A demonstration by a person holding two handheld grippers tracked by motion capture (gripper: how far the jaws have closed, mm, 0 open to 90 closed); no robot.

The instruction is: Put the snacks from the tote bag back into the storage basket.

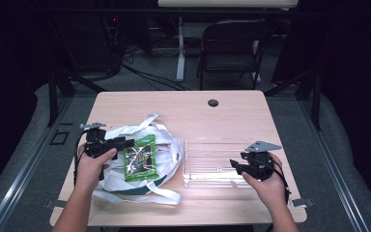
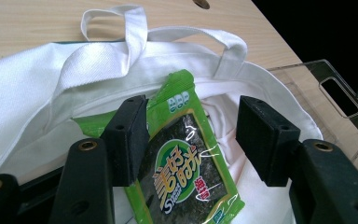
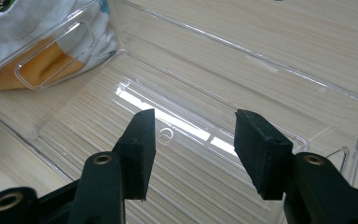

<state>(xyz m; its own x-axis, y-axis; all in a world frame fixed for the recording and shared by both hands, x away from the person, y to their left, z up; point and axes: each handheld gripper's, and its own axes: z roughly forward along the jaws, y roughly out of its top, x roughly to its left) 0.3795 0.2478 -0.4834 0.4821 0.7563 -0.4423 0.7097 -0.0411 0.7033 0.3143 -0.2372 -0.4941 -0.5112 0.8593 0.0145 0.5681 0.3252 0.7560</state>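
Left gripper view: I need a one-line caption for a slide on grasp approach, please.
Open left gripper poised over a green seaweed snack packet lying on a white tote bag.

Green snack packet (image 2: 186,163): yellow non-Latin lettering, maybe "Snack" beneath, rest illegible.

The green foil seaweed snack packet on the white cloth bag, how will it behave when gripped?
The green foil seaweed snack packet looks thin and flat, so probably light and bendy. Its glossy film may slip or crinkle between the left gripper jaws.
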